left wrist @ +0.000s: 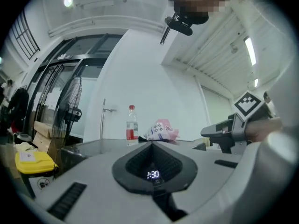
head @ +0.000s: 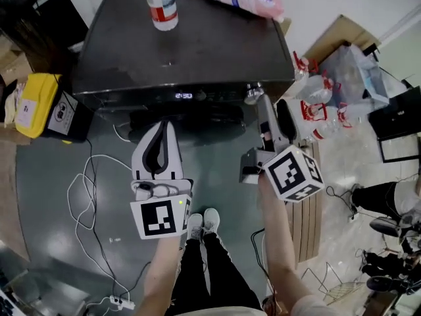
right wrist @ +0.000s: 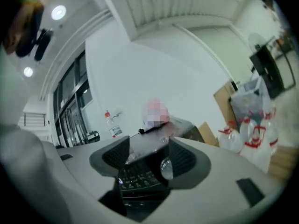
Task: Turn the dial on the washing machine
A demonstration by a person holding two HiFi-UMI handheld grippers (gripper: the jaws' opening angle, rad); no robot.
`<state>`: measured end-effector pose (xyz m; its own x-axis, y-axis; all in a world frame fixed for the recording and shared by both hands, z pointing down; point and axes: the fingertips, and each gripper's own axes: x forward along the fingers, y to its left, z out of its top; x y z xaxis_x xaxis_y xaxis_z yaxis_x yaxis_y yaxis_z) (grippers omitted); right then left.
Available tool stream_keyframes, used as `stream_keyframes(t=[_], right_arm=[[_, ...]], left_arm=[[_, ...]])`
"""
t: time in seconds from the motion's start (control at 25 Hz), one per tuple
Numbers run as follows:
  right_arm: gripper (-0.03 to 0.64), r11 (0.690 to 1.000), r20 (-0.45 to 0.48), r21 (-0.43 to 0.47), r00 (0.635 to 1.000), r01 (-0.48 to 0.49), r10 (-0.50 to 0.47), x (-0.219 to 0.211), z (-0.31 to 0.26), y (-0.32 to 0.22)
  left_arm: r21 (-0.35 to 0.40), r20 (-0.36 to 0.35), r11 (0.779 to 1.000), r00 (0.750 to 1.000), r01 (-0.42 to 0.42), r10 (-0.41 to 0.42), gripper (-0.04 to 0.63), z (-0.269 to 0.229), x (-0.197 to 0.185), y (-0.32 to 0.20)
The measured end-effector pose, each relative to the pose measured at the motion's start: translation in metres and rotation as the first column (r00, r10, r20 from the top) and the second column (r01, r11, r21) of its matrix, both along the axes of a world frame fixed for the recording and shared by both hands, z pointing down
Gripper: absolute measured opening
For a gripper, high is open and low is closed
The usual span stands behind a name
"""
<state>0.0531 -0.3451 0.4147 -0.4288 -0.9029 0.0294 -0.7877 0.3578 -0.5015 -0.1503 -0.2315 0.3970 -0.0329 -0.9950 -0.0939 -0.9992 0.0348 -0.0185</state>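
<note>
1. The dial [head: 252, 95] was found at the right end of the washer's [head: 197, 45] front panel, to the right of the display [head: 183, 95].
2. The right gripper [right wrist: 147, 155] was seen with jaws apart. The dial [right wrist: 167, 168] lay in the gap, close to the jaw on that view's right. Contact could not be confirmed.
3. The left gripper [head: 164, 126] hung short of the panel, jaws together on nothing.
4. Risk noted: the dial sat off-centre. If closed so, one jaw would likely meet it first, and the smooth knob could slip unturned.
5. Risk noted: the buttons [right wrist: 135, 176] beside the dial could be pressed if the gripper were pushed too deep.
</note>
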Motion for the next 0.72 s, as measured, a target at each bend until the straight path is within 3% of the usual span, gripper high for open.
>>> stream_keyframes(t=[0.12, 0.36, 0.52, 0.6, 0.72], right_arm=[[0.264, 0.993, -0.179, 0.12, 0.984, 0.016, 0.006, -0.007, -0.058, 0.029], [0.217, 0.952, -0.437, 0.291, 0.898, 0.098, 0.042, -0.037, -0.16, 0.082], [0.188, 0.932, -0.51, 0.339, 0.857, 0.128, 0.068, -0.039, -0.202, 0.121], [0.15, 0.925, -0.522, 0.354, 0.849, 0.136, 0.075, -0.04, -0.215, 0.137], [0.045, 0.924, -0.531, 0.35, 0.845, 0.156, 0.059, -0.039, -0.218, 0.163]], left_arm=[[0.028, 0.014, 1.0, 1.0, 0.005, -0.005, -0.002, -0.05, -0.004, 0.015], [0.069, 0.06, 0.997, 0.998, -0.022, 0.018, -0.002, -0.152, -0.009, 0.041], [0.081, 0.098, 0.996, 0.994, -0.049, 0.041, -0.002, -0.2, 0.004, 0.063], [0.099, 0.117, 0.993, 0.991, -0.071, 0.059, -0.002, -0.22, 0.009, 0.074], [0.05, 0.143, 0.992, 0.984, -0.112, 0.104, -0.002, -0.221, 0.023, 0.094]])
